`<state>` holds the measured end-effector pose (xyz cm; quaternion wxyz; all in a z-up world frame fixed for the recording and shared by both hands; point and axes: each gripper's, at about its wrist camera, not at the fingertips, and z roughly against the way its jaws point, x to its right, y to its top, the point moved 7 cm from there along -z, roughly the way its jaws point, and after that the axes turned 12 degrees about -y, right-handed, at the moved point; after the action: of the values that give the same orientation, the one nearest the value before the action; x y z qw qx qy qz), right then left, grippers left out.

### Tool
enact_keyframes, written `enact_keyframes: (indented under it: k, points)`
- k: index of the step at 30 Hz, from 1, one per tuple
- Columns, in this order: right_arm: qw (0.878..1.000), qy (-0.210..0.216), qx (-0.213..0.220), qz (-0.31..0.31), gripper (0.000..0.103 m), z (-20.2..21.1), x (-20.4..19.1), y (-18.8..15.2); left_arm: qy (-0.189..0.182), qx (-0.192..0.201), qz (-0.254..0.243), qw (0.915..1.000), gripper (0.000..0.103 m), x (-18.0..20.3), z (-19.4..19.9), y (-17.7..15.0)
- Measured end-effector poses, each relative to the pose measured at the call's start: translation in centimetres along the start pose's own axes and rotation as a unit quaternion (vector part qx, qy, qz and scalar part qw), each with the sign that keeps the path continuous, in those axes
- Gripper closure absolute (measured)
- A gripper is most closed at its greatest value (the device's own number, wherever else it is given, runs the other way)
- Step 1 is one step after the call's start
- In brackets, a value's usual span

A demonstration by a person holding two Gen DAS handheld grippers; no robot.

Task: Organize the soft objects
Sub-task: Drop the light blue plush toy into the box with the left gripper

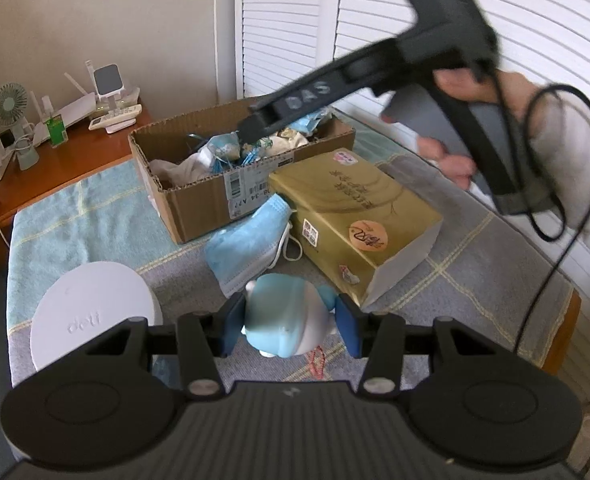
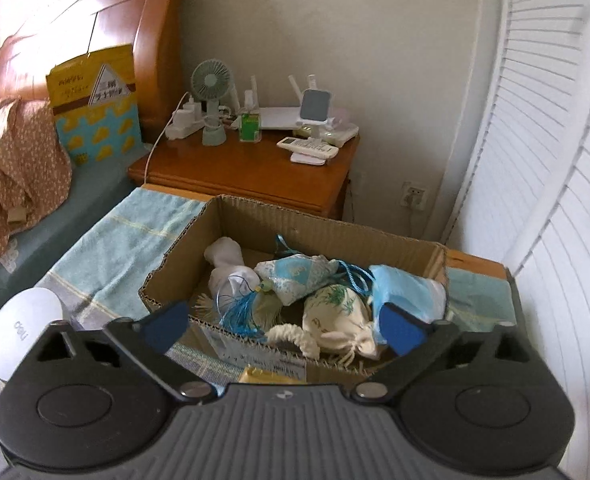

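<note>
Only in the left view, left tool grips plush toy.

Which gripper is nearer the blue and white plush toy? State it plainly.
Left. The left gripper brackets the blue and white plush toy between its fingers, while the right gripper hangs open over the cardboard box, apart from the toy.

Corrugated cardboard box looking matt, rough-edged; gold tissue pack shining glossy; nightstand showing polished wood.
</note>
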<state>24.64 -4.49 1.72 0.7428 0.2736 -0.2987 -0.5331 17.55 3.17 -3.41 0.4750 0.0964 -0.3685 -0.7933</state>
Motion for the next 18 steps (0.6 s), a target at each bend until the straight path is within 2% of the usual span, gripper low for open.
enact_keyframes:
  k: [6, 9, 13, 18]
  points:
    - [1.000, -0.008, -0.009, -0.025, 0.000, 2.4, 1.3, -1.9, 0.009, 0.001, 0.004, 1.0000, 0.055, -0.4, 0.2, 1.4]
    - [0.999, -0.031, -0.006, -0.027, 0.000, 3.8, 1.9, -3.2, 0.013, 0.002, 0.005, 0.9999, 0.055, -0.9, 0.2, 2.6]
    - [0.998, -0.058, 0.001, -0.040, 0.000, 5.7, 2.8, -5.0, 0.013, 0.005, 0.009, 0.9999, 0.054, -1.8, -0.2, 5.0]
    - [0.996, -0.059, 0.010, -0.071, 0.000, 7.5, 3.6, -6.6, 0.018, 0.013, 0.006, 0.9997, 0.054, -2.7, -1.4, 8.6]
